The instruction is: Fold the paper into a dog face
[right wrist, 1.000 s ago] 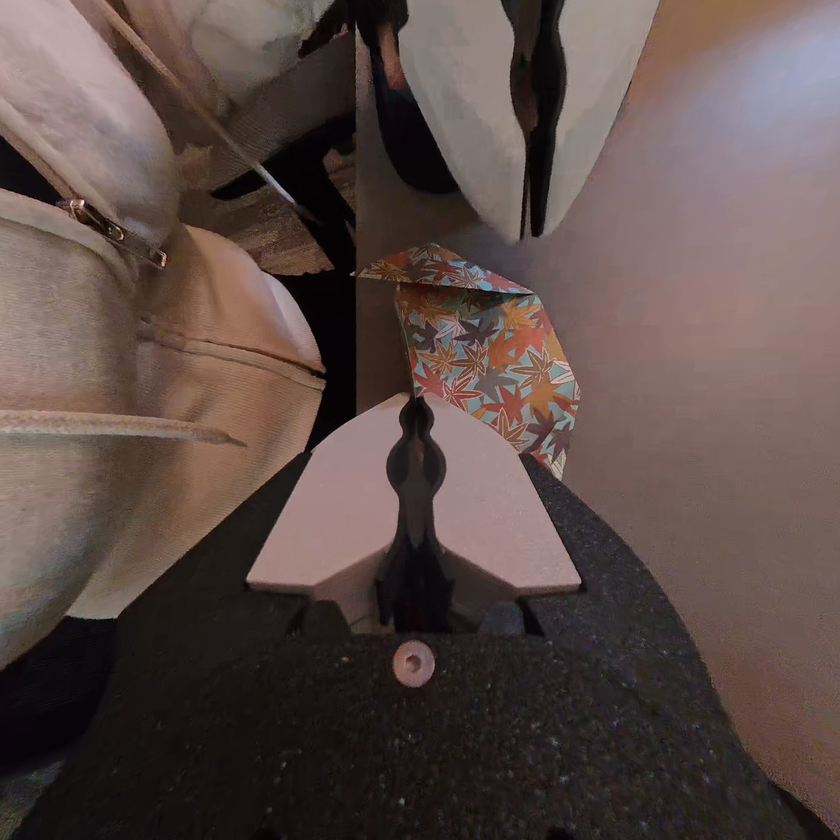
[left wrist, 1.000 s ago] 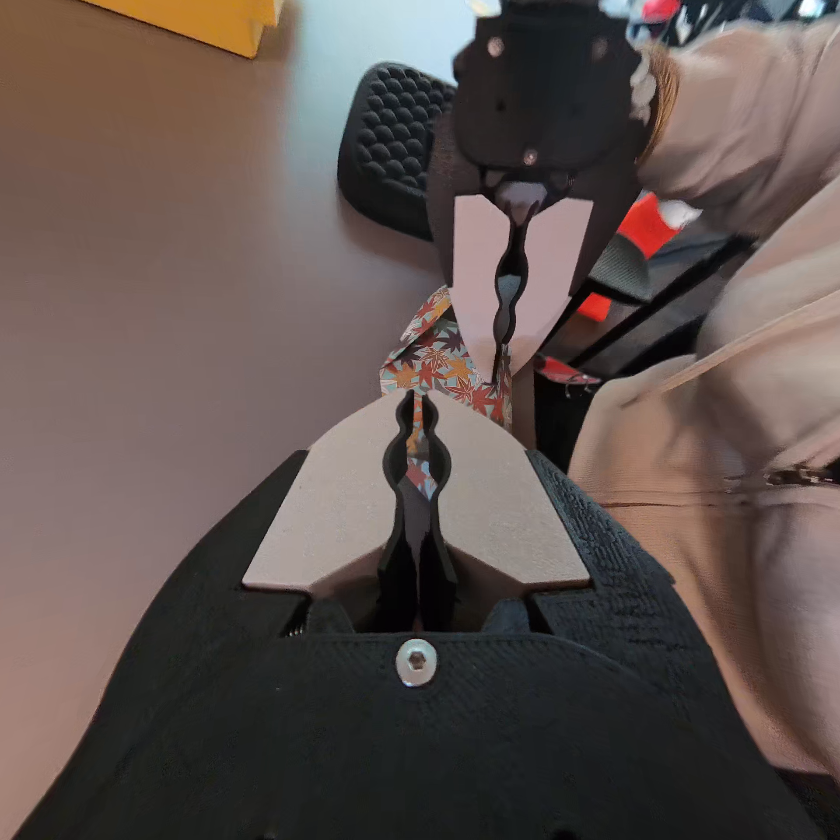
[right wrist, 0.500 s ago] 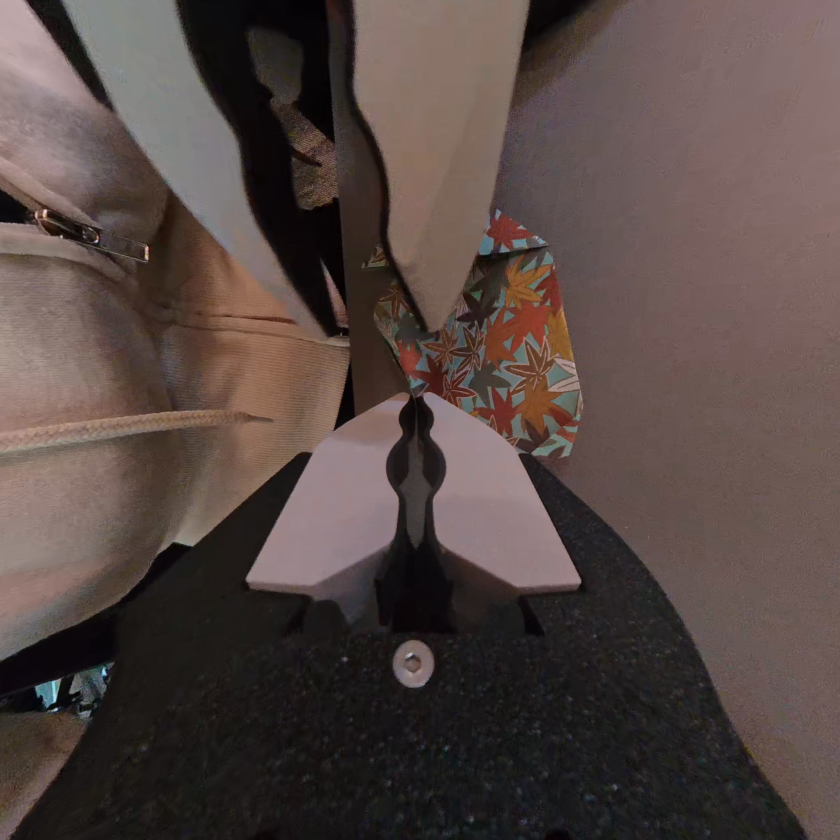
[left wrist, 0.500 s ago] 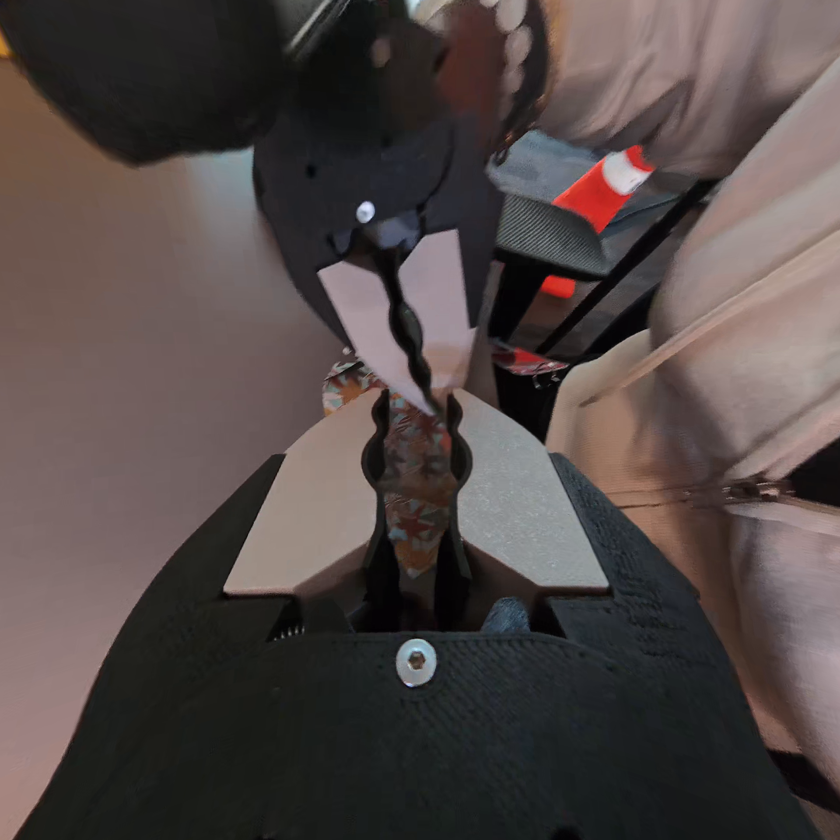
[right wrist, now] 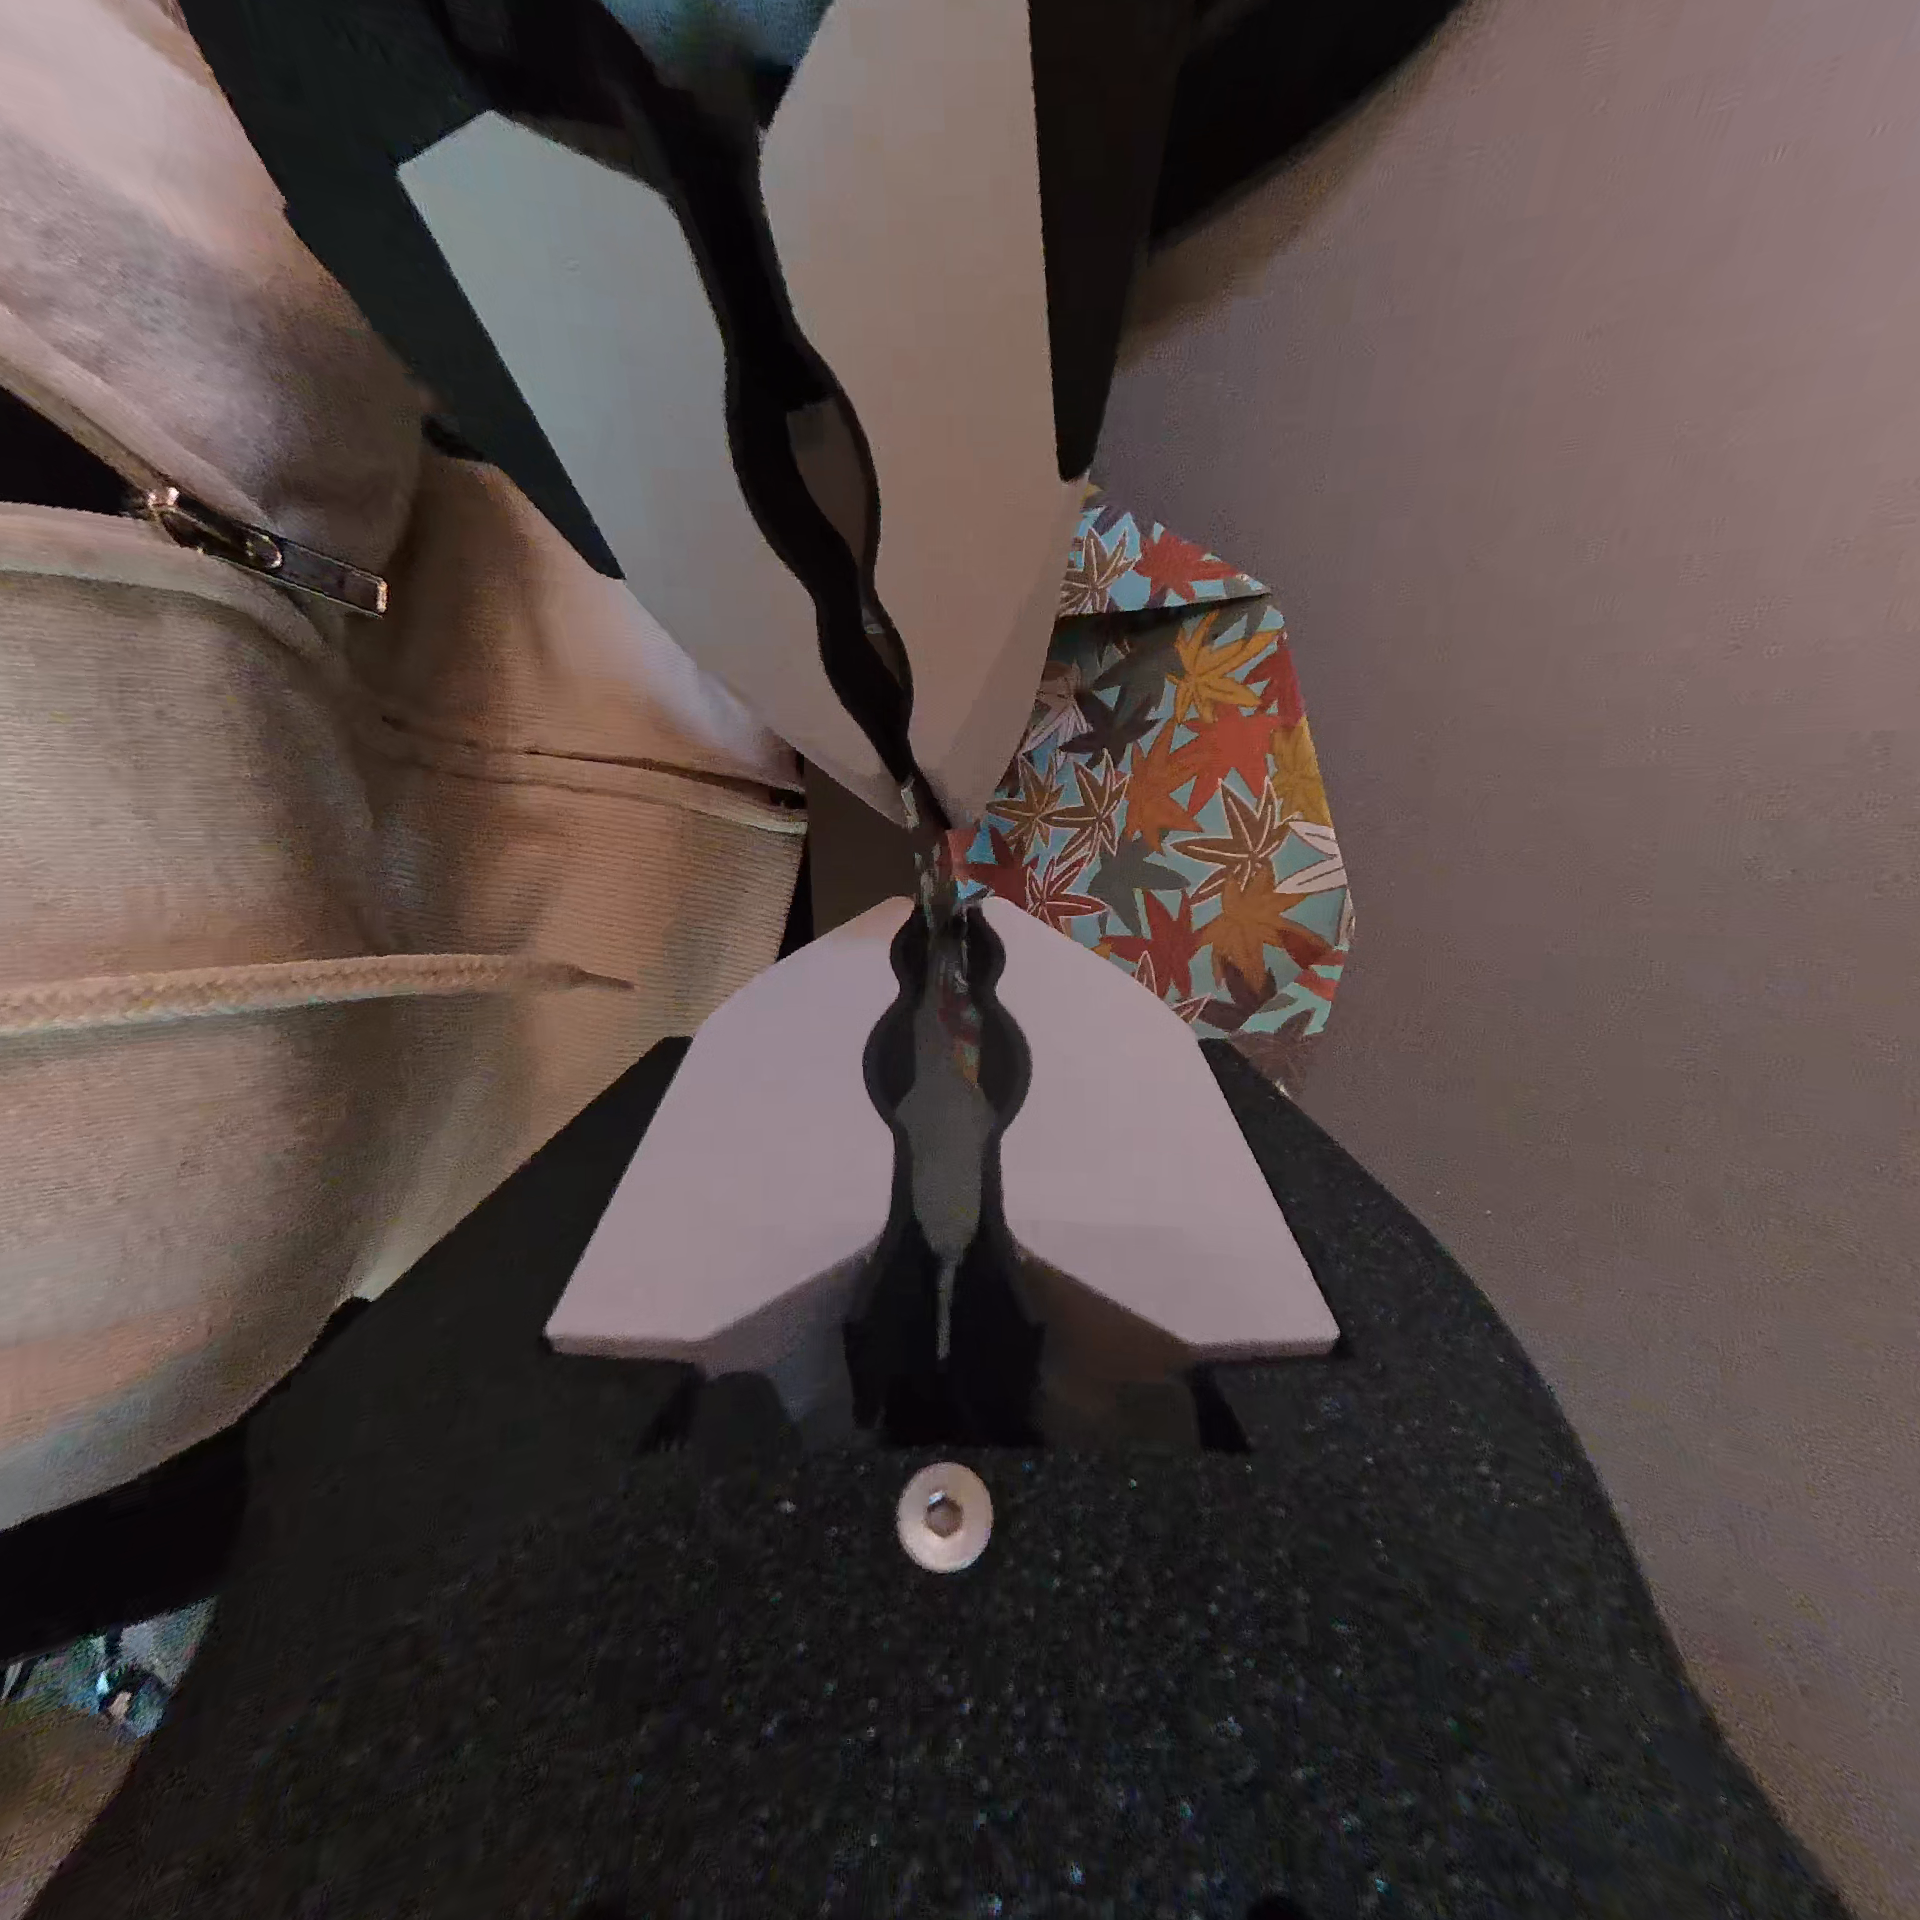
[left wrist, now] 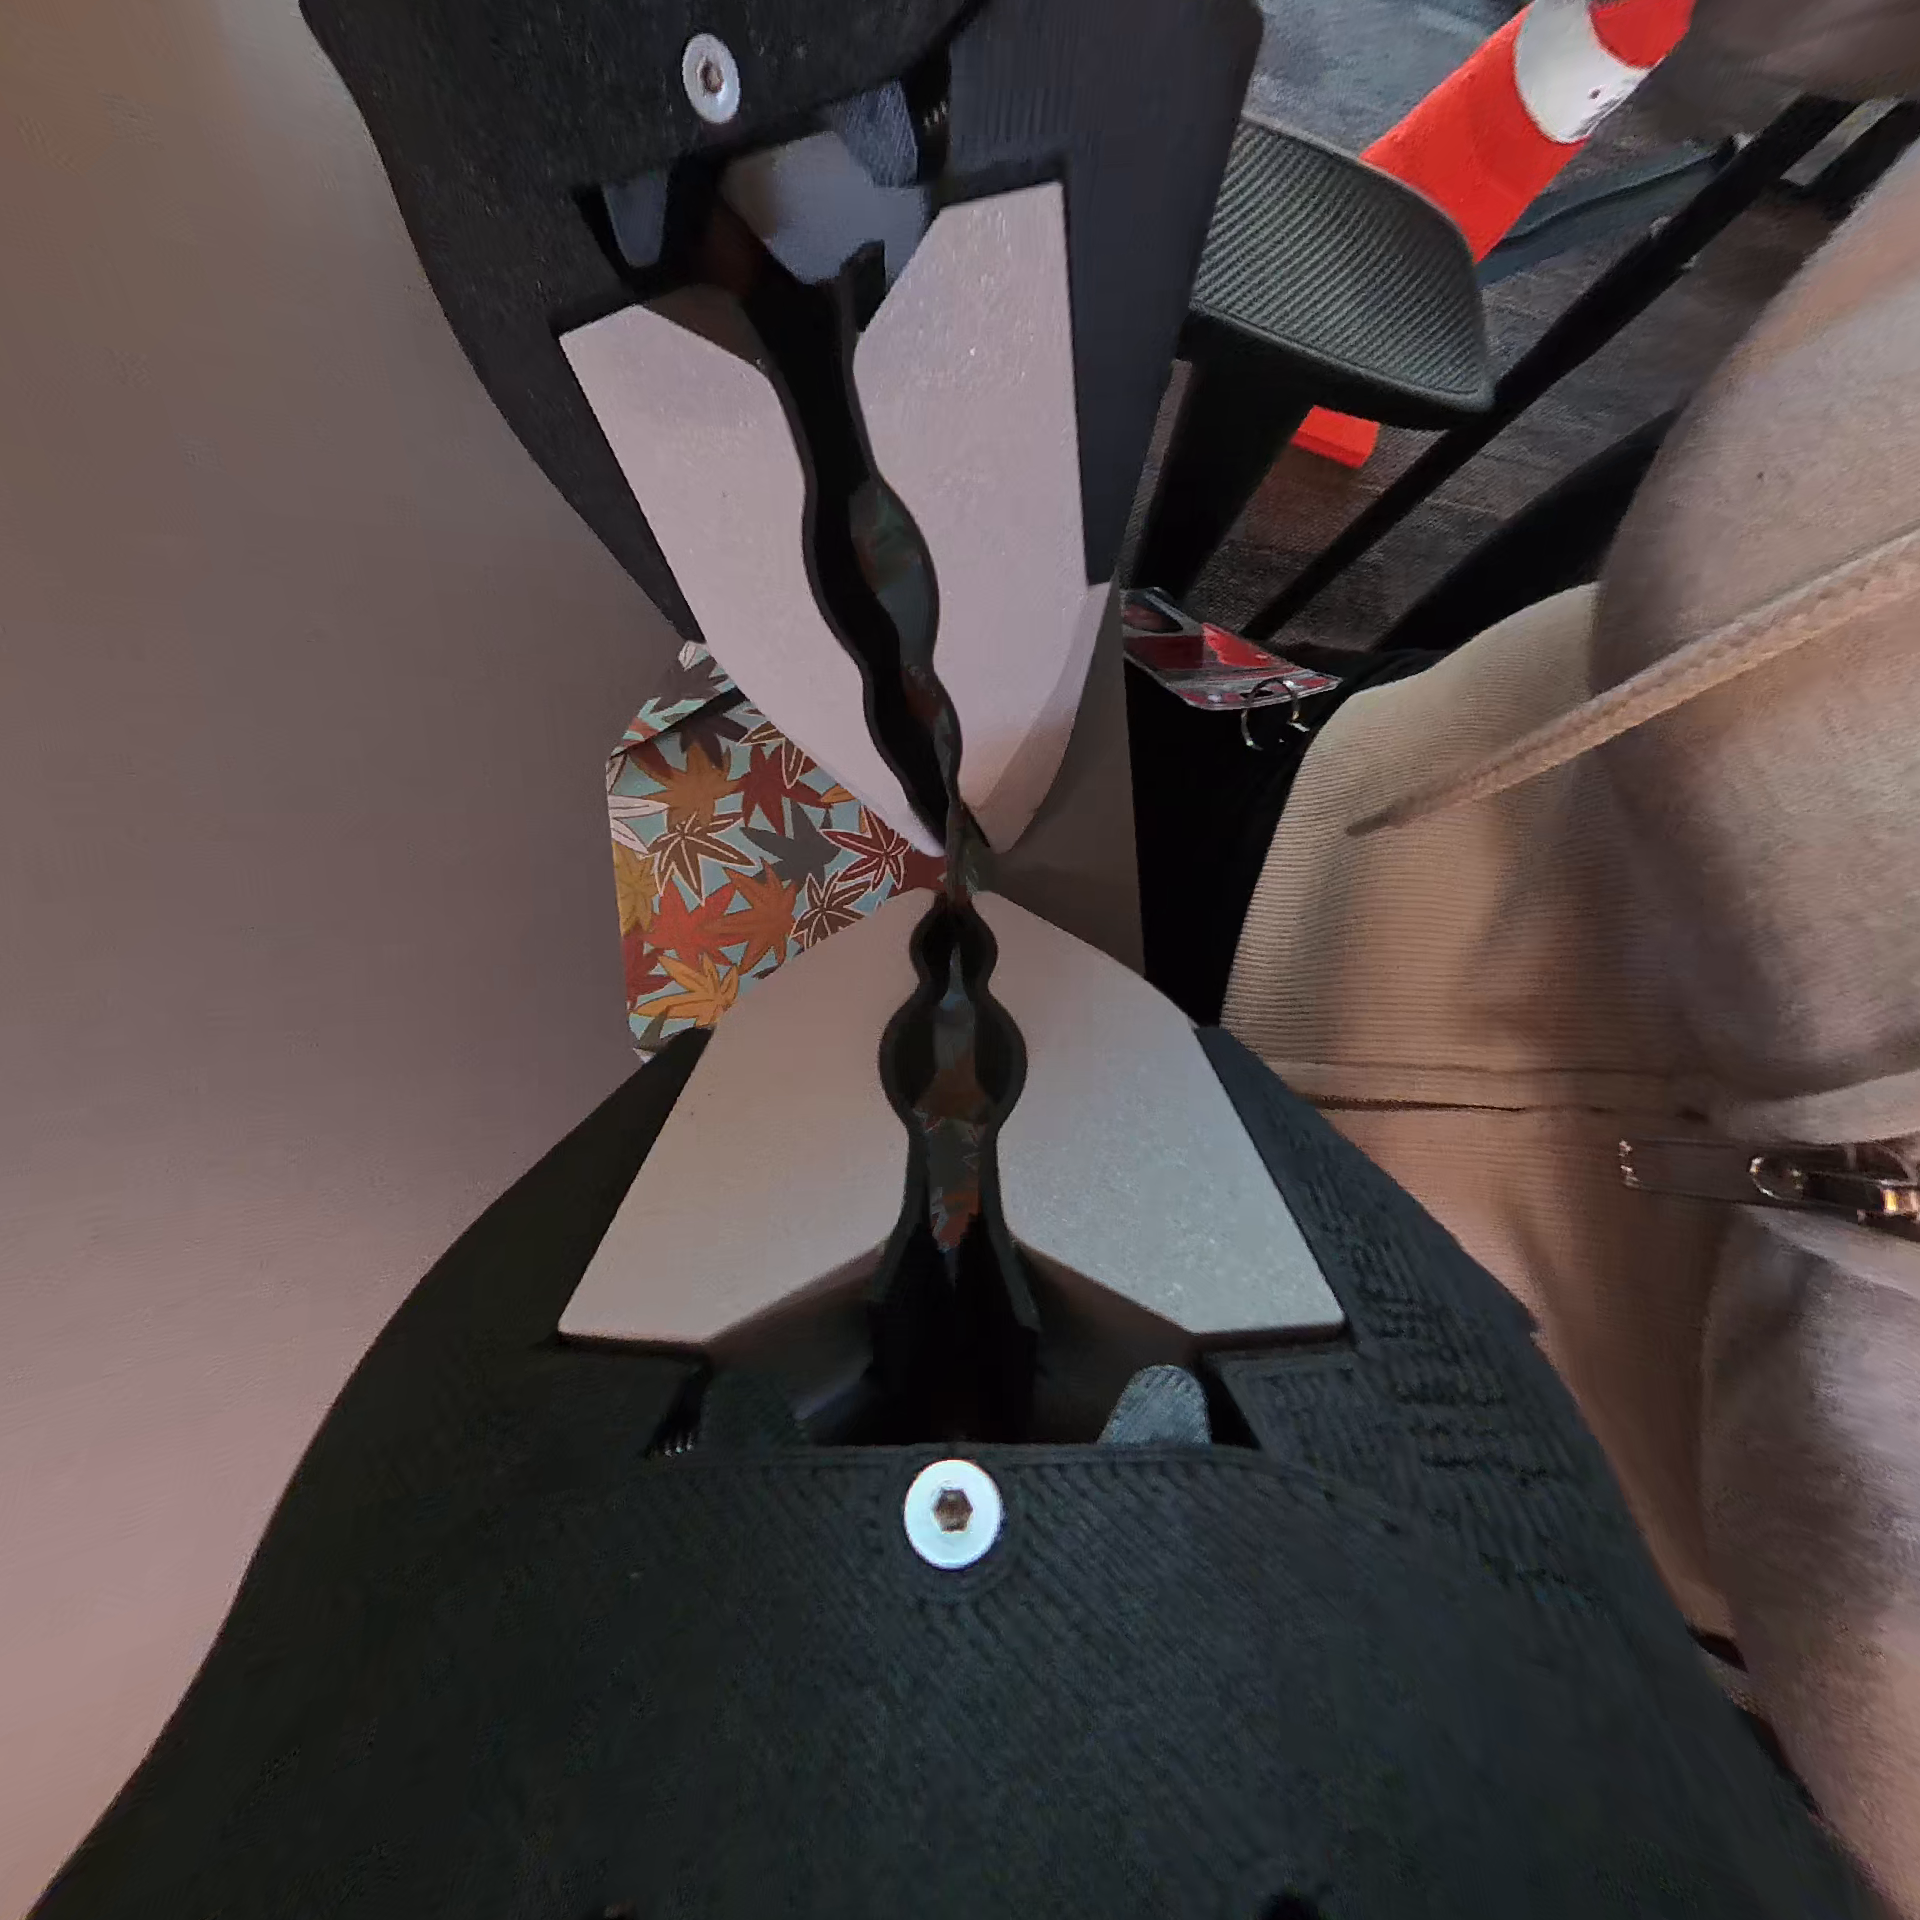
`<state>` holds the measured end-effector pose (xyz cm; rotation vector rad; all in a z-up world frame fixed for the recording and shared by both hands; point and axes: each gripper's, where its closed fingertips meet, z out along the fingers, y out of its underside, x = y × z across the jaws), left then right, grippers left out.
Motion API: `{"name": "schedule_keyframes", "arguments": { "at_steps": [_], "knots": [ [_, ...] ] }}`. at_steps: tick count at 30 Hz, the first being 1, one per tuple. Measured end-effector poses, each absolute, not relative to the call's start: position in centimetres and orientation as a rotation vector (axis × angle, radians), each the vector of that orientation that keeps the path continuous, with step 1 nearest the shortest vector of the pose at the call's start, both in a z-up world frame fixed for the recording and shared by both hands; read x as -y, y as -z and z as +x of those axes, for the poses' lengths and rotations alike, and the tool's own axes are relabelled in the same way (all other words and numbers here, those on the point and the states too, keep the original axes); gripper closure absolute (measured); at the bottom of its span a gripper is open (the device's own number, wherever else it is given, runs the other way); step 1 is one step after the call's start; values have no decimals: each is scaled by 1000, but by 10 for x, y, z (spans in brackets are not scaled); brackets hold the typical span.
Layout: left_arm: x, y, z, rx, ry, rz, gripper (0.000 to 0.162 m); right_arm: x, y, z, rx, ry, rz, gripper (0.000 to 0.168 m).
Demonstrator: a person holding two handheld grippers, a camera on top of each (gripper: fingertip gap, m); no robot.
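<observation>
The paper (left wrist: 727,862), printed with autumn leaves, is already folded into a compact shape and is held up at the edge of the surface (left wrist: 260,727), right in front of the person's beige jacket (left wrist: 1558,987).

Risks first. Both hand-held grippers pinch the same edge of the paper, tip to tip. If they pull apart or twist against each other, the thin sheet could tear at that spot. If either lets go before the crease is set, the flap could spring open and the fold would come out crooked. The tips are also so near each other that they could knock together and shift the grip.

Left to right: the left hand-held gripper (left wrist: 951,914) is closed, and a strip of leaf-patterned paper shows in the wavy slot between its jaws, so it is gripping the paper. The rest of the sheet fans out to one side of its tips.

The right hand-held gripper (right wrist: 940,914) is likewise closed on the paper; in its own view a pale sliver with a trace of pattern runs down the slot between its jaws. In the left wrist view its tip meets the paper's edge just above the left one's tip.
</observation>
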<state>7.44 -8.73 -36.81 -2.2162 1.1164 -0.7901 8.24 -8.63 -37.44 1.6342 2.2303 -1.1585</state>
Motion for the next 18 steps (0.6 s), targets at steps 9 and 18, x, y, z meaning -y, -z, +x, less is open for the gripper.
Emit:
{"name": "schedule_keyframes", "arguments": {
  "at_steps": [9, 18],
  "knots": [
    [87, 372, 74, -1089, 873, -2268, 160, 84, 370, 77, -2197, 1273, 1685, 168],
    [95, 378, 63, -1181, 800, -2274, 134, 79, 369, 81, -2160, 1325, 1739, 168]
  ]
}}
